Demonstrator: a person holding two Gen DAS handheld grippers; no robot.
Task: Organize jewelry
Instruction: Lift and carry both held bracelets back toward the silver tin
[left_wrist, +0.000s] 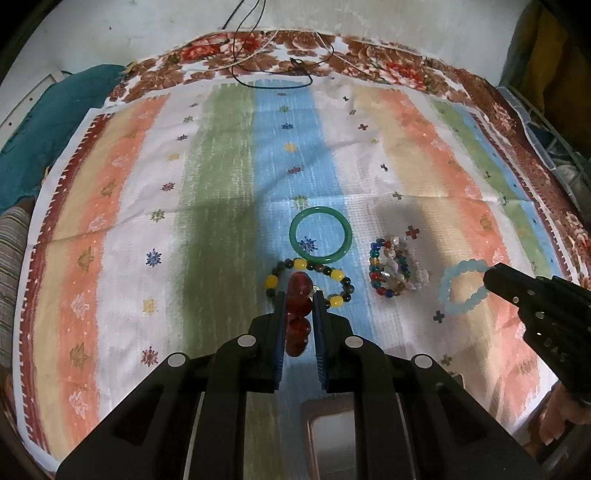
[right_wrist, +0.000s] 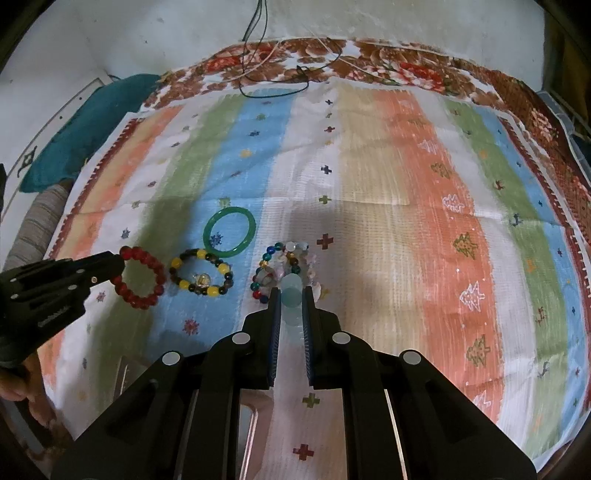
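1. Beside the green bangle (left_wrist: 320, 235), on its near side, the left gripper (left_wrist: 300, 314) has its fingers clamped on the red bead bracelet (left_wrist: 298, 317)
2. Right of the bangle, past the mixed bead pile (left_wrist: 397, 271), the right gripper (right_wrist: 291, 308) pinches the pale blue bracelet (right_wrist: 292, 295)
3. Both bracelets seem mid-placement; next comes lowering each clear of its neighbours
4. Beyond the bangle the striped cloth (right_wrist: 388, 184) lies bare; black cords (left_wrist: 273, 70) sit at its far edge

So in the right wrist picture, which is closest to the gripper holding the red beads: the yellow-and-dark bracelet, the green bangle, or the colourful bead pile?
From the left gripper, holding the red bead bracelet:
1. Yellow-and-dark bracelet, just beside the red one.
2. Green bangle, behind that.
3. Colourful bead pile, farthest, by the right gripper.
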